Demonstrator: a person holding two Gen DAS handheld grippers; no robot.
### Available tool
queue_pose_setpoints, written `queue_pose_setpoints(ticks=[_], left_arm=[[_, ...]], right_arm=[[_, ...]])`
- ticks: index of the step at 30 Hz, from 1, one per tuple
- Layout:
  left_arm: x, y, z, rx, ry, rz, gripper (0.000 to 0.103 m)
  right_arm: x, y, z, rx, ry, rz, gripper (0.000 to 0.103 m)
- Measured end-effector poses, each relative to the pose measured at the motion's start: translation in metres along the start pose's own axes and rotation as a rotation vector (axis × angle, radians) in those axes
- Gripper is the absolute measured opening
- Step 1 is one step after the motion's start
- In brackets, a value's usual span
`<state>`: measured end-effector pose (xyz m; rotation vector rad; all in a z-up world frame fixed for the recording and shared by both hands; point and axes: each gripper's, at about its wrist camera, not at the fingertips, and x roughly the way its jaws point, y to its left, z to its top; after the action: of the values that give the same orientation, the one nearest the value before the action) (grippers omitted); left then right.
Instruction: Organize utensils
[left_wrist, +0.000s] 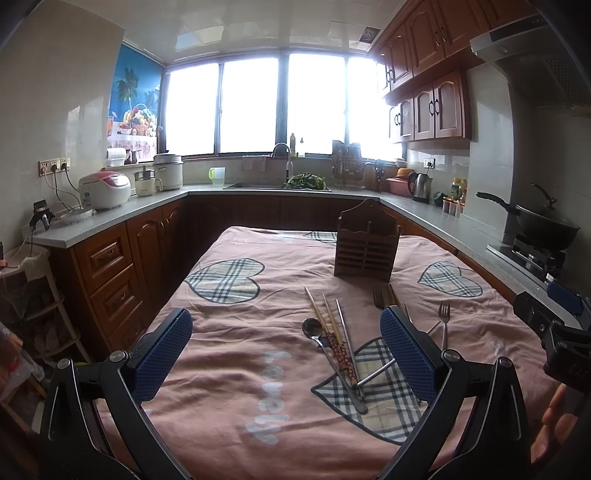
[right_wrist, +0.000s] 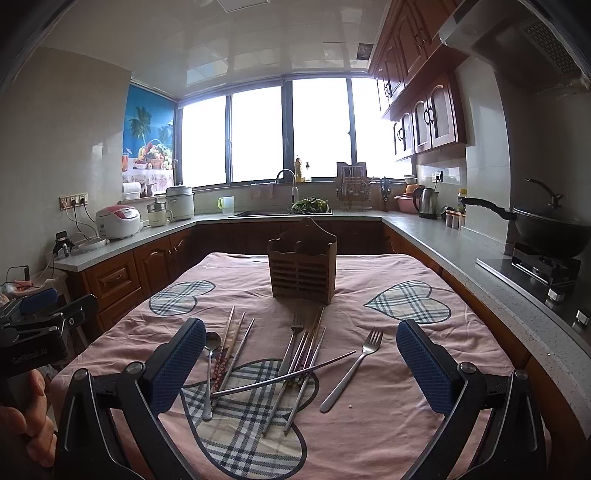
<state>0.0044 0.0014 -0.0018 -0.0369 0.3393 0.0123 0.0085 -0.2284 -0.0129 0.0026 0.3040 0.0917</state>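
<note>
On the far left, a rice cooker (right_wrist: 117, 221) on the grey counter (right_wrist: 122, 245), well away from the table. Nearer, on the left: the left gripper (left_wrist: 286, 354), blue fingers (left_wrist: 162, 354) wide apart, holding nothing, hanging over the pink cloth (left_wrist: 229, 369). Seen from the right wrist view too, at the left edge (right_wrist: 40, 321), with a hand (right_wrist: 26, 421) around its handle.

Between and just past those fingers: a spoon (left_wrist: 314, 328), bowl end far, lying flat. Touching it on the right, a pair of wooden chopsticks (left_wrist: 325, 325) with red patterned ends. Right beside them, a metal chopstick (left_wrist: 345, 339).

In the middle, further away: the wooden utensil holder (right_wrist: 302, 269), standing upright on the cloth, apart from everything else.

Near the middle, seen best from the right wrist: a heap of utensils on a checked heart patch (right_wrist: 251, 406). A fork (right_wrist: 291, 343) lying with prongs far, more chopsticks (right_wrist: 306, 354) next to it, and one long metal chopstick (right_wrist: 284, 376) lying across the heap.

A little to the right, a second fork (right_wrist: 351, 369), alone, tilted, prongs far, near the heap but not touching.

Further right: the right gripper (right_wrist: 301, 365), blue fingers (right_wrist: 424, 369) spread wide, nothing in between but the utensils down below on the cloth.

On the far right, a black wok (right_wrist: 546, 225) on the stove.
</note>
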Motion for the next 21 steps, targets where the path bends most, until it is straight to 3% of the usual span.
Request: queue_pose_setpoints(ticks=[21], left_arm=[[0.0015,0.0005,-0.0017,0.0,0.006,-0.001,0.103]], right_arm=[[0.0,0.0011,-0.0006,0.004,0.002,0.004,0.103]])
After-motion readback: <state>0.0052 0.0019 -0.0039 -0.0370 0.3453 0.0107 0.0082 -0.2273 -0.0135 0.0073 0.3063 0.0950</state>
